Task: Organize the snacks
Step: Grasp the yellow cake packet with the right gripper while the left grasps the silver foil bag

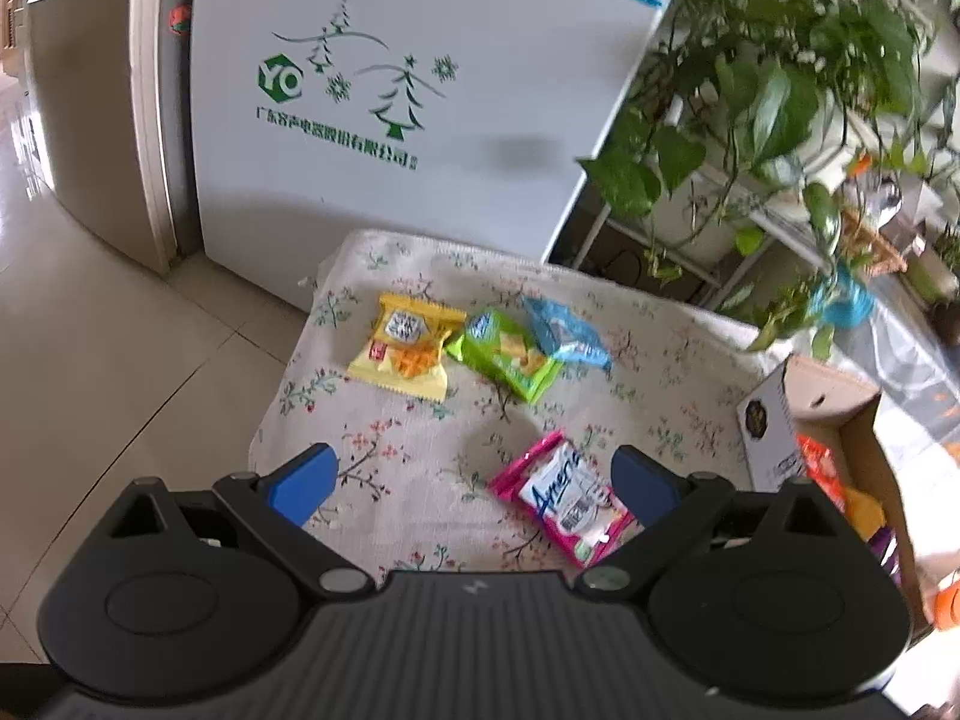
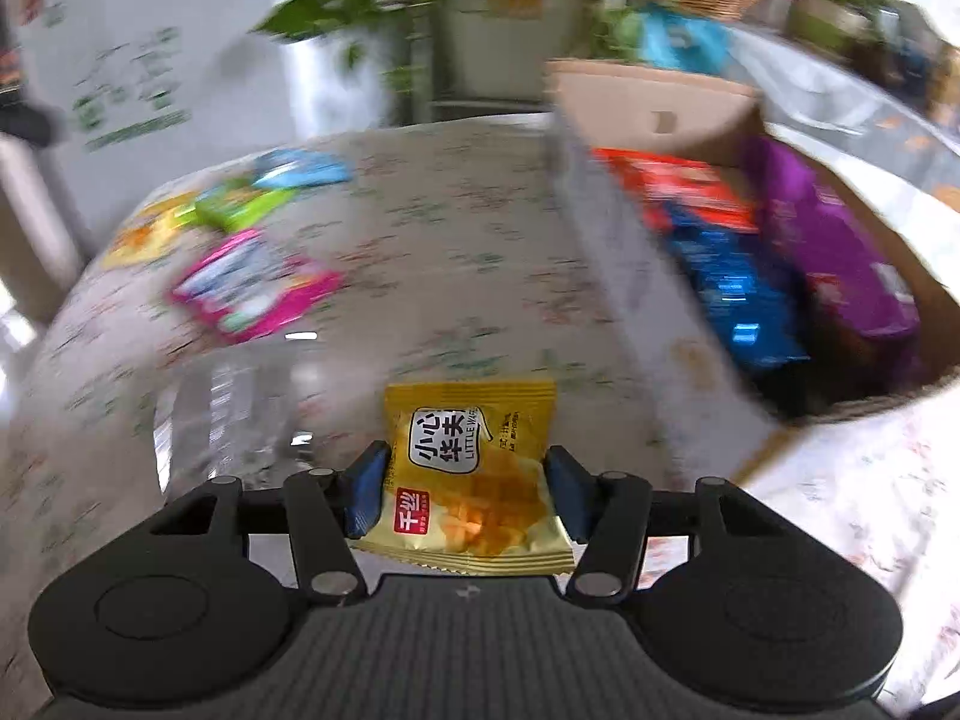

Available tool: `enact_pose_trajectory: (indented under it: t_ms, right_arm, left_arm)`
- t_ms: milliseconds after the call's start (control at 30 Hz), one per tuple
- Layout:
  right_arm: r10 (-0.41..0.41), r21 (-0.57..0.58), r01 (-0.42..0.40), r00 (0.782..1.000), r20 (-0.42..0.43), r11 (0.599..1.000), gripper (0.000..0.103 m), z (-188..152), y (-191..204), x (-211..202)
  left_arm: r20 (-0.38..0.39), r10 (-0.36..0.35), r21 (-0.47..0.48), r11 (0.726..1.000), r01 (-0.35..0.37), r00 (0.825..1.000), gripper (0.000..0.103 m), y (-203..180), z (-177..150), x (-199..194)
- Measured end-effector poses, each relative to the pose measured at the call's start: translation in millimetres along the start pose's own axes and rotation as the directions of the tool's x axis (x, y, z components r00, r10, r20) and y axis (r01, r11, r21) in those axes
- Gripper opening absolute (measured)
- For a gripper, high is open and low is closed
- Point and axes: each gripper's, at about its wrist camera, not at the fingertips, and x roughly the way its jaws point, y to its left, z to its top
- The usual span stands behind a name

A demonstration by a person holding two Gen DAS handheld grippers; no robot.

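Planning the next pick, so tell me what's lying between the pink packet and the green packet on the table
Nothing: in the left wrist view only bare floral cloth separates the pink packet from the green packet.

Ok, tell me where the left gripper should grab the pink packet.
The pink packet lies flat and slanted on the tablecloth, just ahead of the open left gripper. Probably best: come straight down and pinch across its narrow middle, pads on the long edges.

The right gripper [image 2: 465, 489] clamps a yellow wafer packet [image 2: 474, 480] between its blue pads; ahead to its right stands the cardboard box [image 2: 648, 102] of snacks.
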Motion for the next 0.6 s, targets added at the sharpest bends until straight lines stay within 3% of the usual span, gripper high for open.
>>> enact_pose_trajectory:
  t_ms: [200,267,400,500,600]
  right_arm:
    - [0.127,-0.129,-0.135,0.989,-0.072,0.982,0.062,-4,19,-14]
    - [0.088,-0.13,-0.098,0.993,-0.076,0.987,0.062,-2,16,-18]
    - [0.016,0.04,-0.011,0.992,-0.122,0.999,0.062,-1,-14,-14]
    - [-0.031,0.046,0.035,0.996,-0.089,0.998,0.063,-6,-21,-17]
    - [-0.024,0.067,0.029,0.997,-0.07,0.997,0.064,-9,-28,-18]
  left_arm:
    - [-0.075,-0.009,0.051,0.999,0.013,0.997,0.097,-5,-16,16]
    - [-0.079,0.0,0.093,0.996,0.008,0.997,0.097,-10,-23,20]
    - [-0.122,-0.029,0.174,0.984,0.05,0.992,0.097,-25,-38,31]
    - [-0.139,-0.02,0.246,0.968,0.054,0.99,0.097,-38,-54,37]
    - [-0.16,-0.01,0.32,0.946,0.061,0.987,0.097,-50,-71,45]
